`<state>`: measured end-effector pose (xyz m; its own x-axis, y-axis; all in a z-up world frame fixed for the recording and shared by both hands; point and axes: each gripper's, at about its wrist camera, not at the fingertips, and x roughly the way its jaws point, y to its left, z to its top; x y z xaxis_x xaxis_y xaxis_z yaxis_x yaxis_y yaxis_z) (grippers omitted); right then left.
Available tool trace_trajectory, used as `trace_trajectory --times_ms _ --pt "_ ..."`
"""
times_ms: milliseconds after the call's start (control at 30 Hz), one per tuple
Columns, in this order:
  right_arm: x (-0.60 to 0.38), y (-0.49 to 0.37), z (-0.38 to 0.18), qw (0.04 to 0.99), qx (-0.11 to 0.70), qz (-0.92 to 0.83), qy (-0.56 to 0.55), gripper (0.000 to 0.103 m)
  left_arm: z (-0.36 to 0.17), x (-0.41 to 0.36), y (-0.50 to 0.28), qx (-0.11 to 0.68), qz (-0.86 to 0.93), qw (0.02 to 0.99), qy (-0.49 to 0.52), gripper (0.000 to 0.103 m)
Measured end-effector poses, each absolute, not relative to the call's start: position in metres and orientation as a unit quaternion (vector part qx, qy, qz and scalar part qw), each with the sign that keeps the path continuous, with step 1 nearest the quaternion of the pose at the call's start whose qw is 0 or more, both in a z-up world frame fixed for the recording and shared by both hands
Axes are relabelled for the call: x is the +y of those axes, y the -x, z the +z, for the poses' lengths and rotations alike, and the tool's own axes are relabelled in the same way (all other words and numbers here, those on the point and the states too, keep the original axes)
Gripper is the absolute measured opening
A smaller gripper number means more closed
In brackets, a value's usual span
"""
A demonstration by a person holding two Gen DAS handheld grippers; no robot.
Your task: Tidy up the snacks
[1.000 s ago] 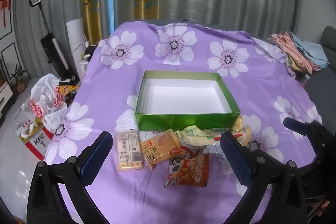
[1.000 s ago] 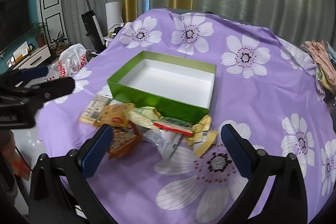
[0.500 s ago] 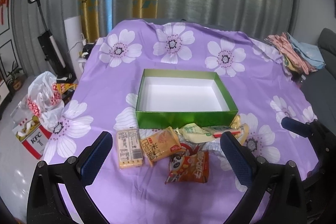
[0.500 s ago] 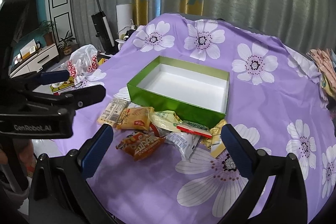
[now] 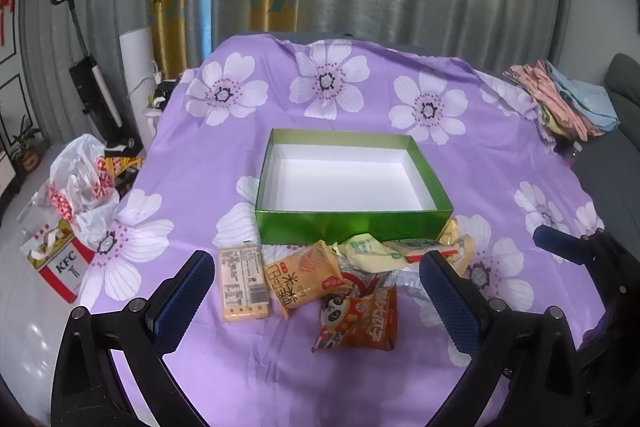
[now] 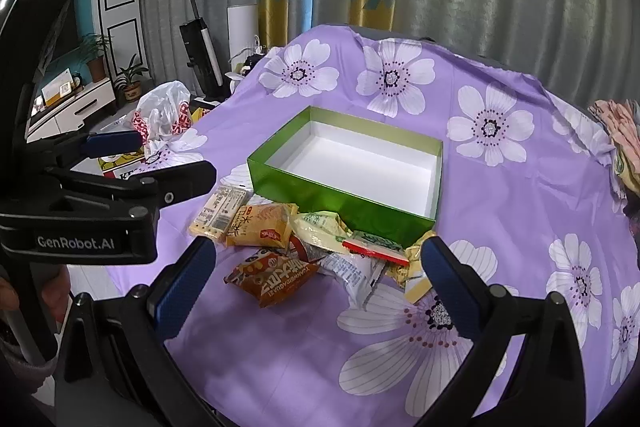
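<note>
On the floor at the far left sit a white plastic bag [image 5: 78, 171] and a red KFC carton [image 5: 60, 267], well apart from the snacks. Neither is part of the job.

The left gripper [image 5: 316, 291] hangs above the near edge of the purple flower cloth [image 5: 192, 163]. Its 2 blue pads are spread wide and hold nothing. In the last second it has pulled back and up a little, so the snacks look a bit smaller and farther off than before. No snack has moved.

Left to right, the snacks lie in a small heap just in front of the green box [image 5: 352, 183]. First comes a flat yellow cracker pack [image 5: 243, 281], lying by itself. Beside it is an orange rice cake bag [image 5: 302, 277], and nearer to us a red panda snack bag [image 5: 360, 319]. Then a pale green packet [image 5: 366, 253] rests against the box wall, and a red and green bar [image 6: 376, 247] lies on top of the heap. At the right end are gold wrappers [image 6: 416, 277].

The green box is open and has nothing in it, only its white floor.

The right gripper [image 6: 316, 283] has also backed away and tipped up, so it now sees the whole heap. Its pads are wide apart and hold nothing too.

So no snack is in the box yet. I think both grippers are getting ready to pick a first one.
</note>
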<state>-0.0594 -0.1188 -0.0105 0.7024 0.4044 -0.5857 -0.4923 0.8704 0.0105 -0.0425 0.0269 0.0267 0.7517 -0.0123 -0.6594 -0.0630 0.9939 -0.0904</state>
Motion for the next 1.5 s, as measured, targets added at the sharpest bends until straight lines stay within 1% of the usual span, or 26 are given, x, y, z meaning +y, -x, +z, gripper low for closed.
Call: trace_trajectory --times_ms 100,300,467,767,867,933,1000,1067,1133,1200,1233,1300,1333,1367,1400,1467,1500 --pt "-0.121 0.057 -0.014 0.918 0.305 0.242 0.07 0.103 0.023 0.027 0.039 0.36 0.0 0.931 0.063 0.102" --pt "-0.127 0.049 -0.024 0.915 0.32 0.24 0.058 0.103 0.002 0.039 0.023 0.402 -0.037 0.906 0.125 0.102" --pt "-0.131 0.039 -0.046 0.9 0.353 0.252 0.038 0.103 -0.025 0.053 0.016 0.439 -0.088 0.872 0.198 0.102" --pt "-0.117 0.031 -0.096 0.859 0.415 0.3 0.003 0.103 -0.075 0.063 0.014 0.479 -0.137 0.823 0.271 0.102" --pt "-0.111 0.031 -0.106 0.853 0.418 0.313 0.0 0.1 -0.087 0.063 0.01 0.487 -0.15 0.812 0.284 0.102" --pt "-0.107 0.03 -0.11 0.852 0.417 0.318 -0.002 0.096 -0.095 0.063 0.006 0.491 -0.155 0.805 0.294 0.102" --pt "-0.103 0.026 -0.114 0.848 0.421 0.32 -0.006 0.088 -0.1 0.063 0.003 0.49 -0.16 0.802 0.303 0.102" --pt "-0.099 0.02 -0.12 0.843 0.431 0.321 -0.014 0.083 -0.106 0.063 -0.001 0.492 -0.163 0.796 0.311 0.102" --pt "-0.098 0.016 -0.125 0.837 0.439 0.326 -0.025 0.08 -0.11 0.063 -0.004 0.492 -0.17 0.791 0.321 0.098" --pt "-0.095 0.012 -0.129 0.834 0.441 0.33 -0.032 0.074 -0.113 0.062 -0.008 0.497 -0.175 0.787 0.323 0.095" --pt "-0.093 0.01 -0.131 0.832 0.443 0.332 -0.034 0.071 -0.114 0.061 -0.009 0.498 -0.179 0.784 0.323 0.091" --pt "-0.092 0.007 -0.134 0.828 0.448 0.335 -0.039 0.056 -0.116 0.058 -0.009 0.501 -0.189 0.78 0.325 0.084" --pt "-0.091 0.006 -0.135 0.825 0.45 0.338 -0.044 0.053 -0.117 0.057 -0.01 0.502 -0.191 0.778 0.325 0.08" --pt "-0.091 0.004 -0.137 0.823 0.451 0.342 -0.047 0.045 -0.118 0.056 -0.011 0.505 -0.189 0.778 0.324 0.079" --pt "-0.091 0.004 -0.137 0.821 0.453 0.344 -0.048 0.041 -0.119 0.056 -0.01 0.505 -0.187 0.777 0.324 0.075" --pt "-0.092 0.003 -0.138 0.823 0.452 0.341 -0.043 0.035 -0.122 0.058 -0.011 0.506 -0.186 0.776 0.328 0.069" --pt "-0.094 0.003 -0.138 0.824 0.451 0.34 -0.042 0.034 -0.123 0.059 -0.011 0.507 -0.186 0.774 0.332 0.063"
